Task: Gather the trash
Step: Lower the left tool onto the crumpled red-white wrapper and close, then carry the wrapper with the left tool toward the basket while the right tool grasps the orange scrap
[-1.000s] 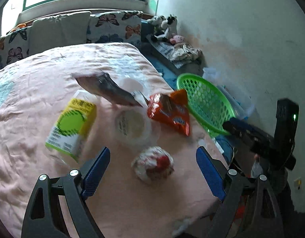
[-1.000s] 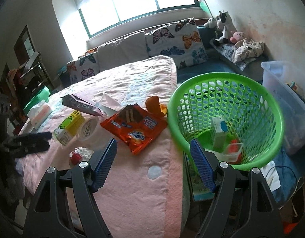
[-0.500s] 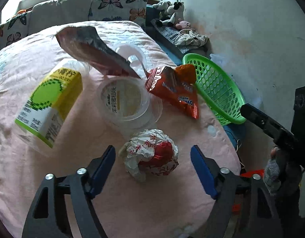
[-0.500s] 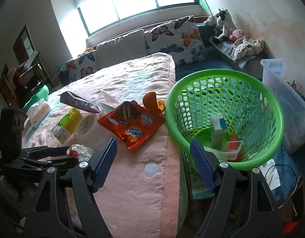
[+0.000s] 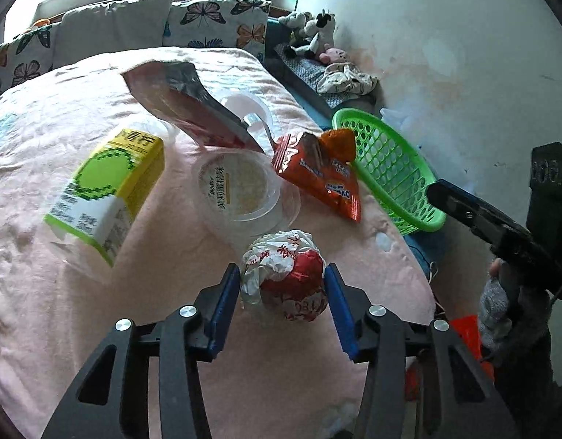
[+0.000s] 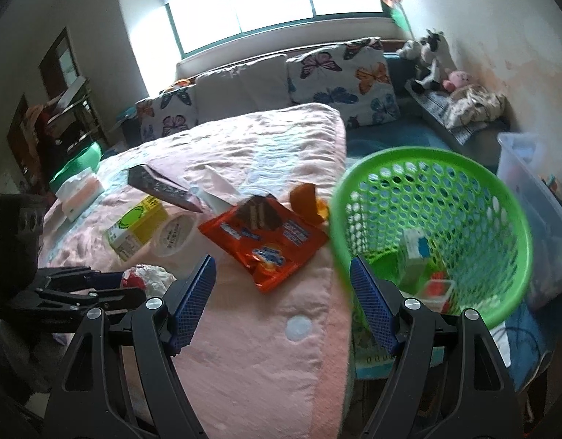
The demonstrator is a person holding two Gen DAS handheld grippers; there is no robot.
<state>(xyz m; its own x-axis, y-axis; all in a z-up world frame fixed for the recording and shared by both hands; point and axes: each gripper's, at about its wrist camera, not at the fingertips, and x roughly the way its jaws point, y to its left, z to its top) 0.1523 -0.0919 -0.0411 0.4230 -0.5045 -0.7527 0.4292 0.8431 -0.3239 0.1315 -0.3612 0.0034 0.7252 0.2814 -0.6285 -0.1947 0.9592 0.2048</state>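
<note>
A crumpled red and white wrapper ball (image 5: 286,274) lies on the pink bed cover, and my left gripper (image 5: 283,278) is shut on it, both blue pads against its sides. It also shows in the right wrist view (image 6: 149,276). Behind it lie a clear plastic cup (image 5: 240,186), a yellow-green carton (image 5: 109,186), an orange snack bag (image 5: 317,177) and a dark foil pouch (image 5: 186,106). My right gripper (image 6: 283,292) is open and empty above the bed's edge, beside the green basket (image 6: 500,190), which holds a few discarded pieces.
The pink cover (image 6: 244,347) ends at the bed's right edge next to the basket. A clear storage bin (image 6: 529,183) stands right of the basket. Butterfly pillows (image 6: 339,73) and soft toys (image 6: 431,55) line the back. A tissue pack (image 6: 79,194) lies at far left.
My left gripper moved forward and down over the wrapper ball and closed its jaws onto it. My right gripper drifted slightly left and stayed open.
</note>
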